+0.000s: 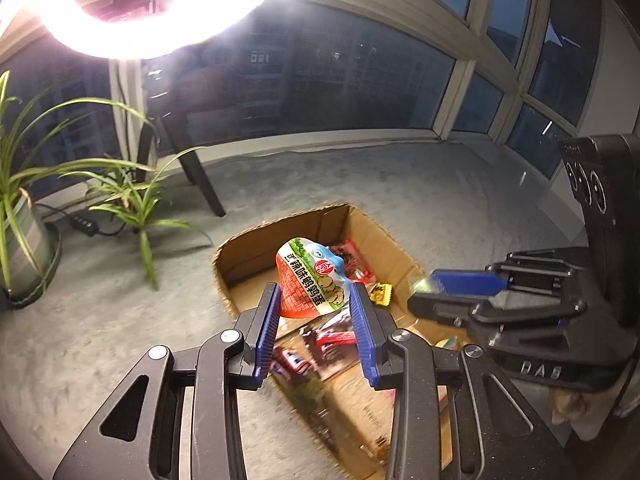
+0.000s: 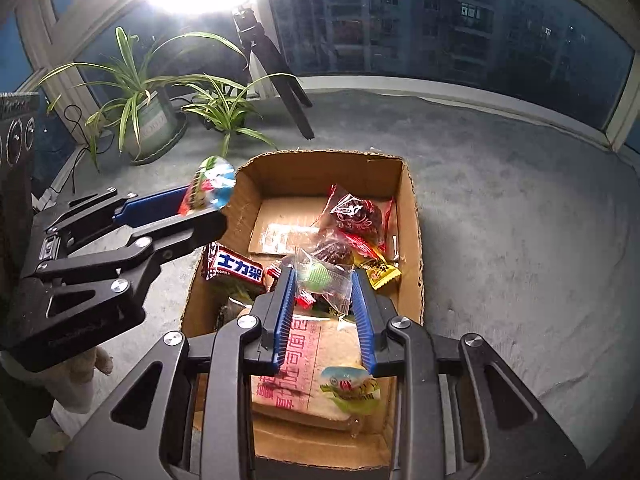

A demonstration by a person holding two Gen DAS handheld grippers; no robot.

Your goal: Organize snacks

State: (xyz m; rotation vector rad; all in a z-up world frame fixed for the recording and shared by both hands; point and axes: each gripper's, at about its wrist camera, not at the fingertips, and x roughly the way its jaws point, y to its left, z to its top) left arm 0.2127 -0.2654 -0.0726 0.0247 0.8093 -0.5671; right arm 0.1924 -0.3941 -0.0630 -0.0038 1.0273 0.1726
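Observation:
My left gripper (image 1: 316, 294) is shut on a red, green and blue quail-egg packet (image 1: 310, 280), held up over the open cardboard box (image 1: 256, 250). The right wrist view shows that same packet (image 2: 210, 186) at the box's left rim (image 2: 320, 158). My right gripper (image 2: 324, 282) is shut on a clear-wrapped green candy (image 2: 318, 278) above the box's middle. Inside the box lie a Snickers bar (image 2: 236, 268), red date packets (image 2: 356, 212), a yellow candy (image 2: 382, 272) and a green-yellow packet (image 2: 352, 390). In the left wrist view the right gripper (image 1: 420, 292) sits at the box's right side.
The box stands on grey carpet (image 2: 520, 220). Potted spider plants (image 2: 148, 92) and a black tripod leg (image 2: 296, 108) stand behind it by the window. A bright ring light (image 1: 160, 0) glares overhead. A power strip (image 1: 84, 224) lies near the plants.

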